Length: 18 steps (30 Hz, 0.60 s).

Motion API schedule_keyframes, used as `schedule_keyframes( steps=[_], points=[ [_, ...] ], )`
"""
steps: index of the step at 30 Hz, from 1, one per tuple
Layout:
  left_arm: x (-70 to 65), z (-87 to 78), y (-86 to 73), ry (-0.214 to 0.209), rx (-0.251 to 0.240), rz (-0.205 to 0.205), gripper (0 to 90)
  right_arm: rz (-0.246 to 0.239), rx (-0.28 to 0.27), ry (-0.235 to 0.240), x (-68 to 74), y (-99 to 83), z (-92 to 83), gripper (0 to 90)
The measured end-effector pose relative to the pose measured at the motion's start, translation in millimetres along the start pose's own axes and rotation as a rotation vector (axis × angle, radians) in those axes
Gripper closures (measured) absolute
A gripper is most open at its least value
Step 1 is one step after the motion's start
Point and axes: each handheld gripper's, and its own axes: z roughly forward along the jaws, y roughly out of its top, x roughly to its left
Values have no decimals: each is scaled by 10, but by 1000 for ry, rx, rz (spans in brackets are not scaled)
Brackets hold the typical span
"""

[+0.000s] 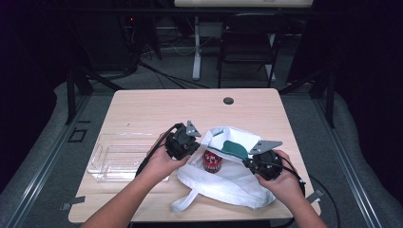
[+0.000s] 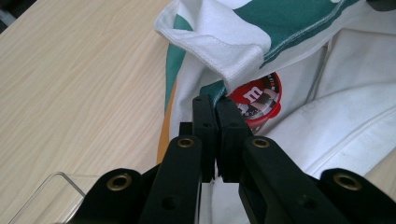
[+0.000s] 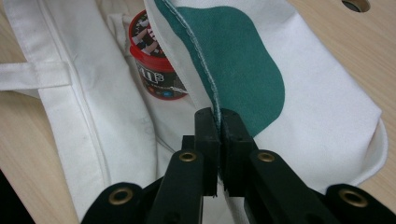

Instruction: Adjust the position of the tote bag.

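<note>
A white cloth bag (image 1: 228, 180) with green print lies on the wooden table (image 1: 157, 107), its mouth lifted open. Inside it stands a red candy tub (image 1: 212, 161), which peeks out under the raised hem in the left gripper view (image 2: 261, 100) and in the right gripper view (image 3: 152, 60). My left gripper (image 1: 187, 142) is shut on the bag's upper edge (image 2: 224, 60) at the left of the opening. My right gripper (image 1: 254, 159) is shut on the same upper edge (image 3: 219, 60) at the right side. Both hold the cloth up above the tub.
A clear plastic tray (image 1: 116, 159) lies on the table left of the bag; its corner (image 2: 56, 186) lies close by my left gripper. A cable hole (image 1: 228, 100) sits near the table's far edge. The bag's strap (image 1: 187, 202) trails toward the front edge. A chair (image 1: 247, 42) stands beyond the table.
</note>
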Motion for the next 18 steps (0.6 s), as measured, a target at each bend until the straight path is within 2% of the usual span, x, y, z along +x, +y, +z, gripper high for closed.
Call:
schedule_keyframes(
  steps=[11, 18],
  points=[
    [29, 0, 25, 9, 3, -4, 884, 46, -25, -24, -59, 76, -17, 876],
    [69, 9, 33, 12, 6, -13, 884, 55, -18, -40, -75, 138, -10, 876]
  ],
)
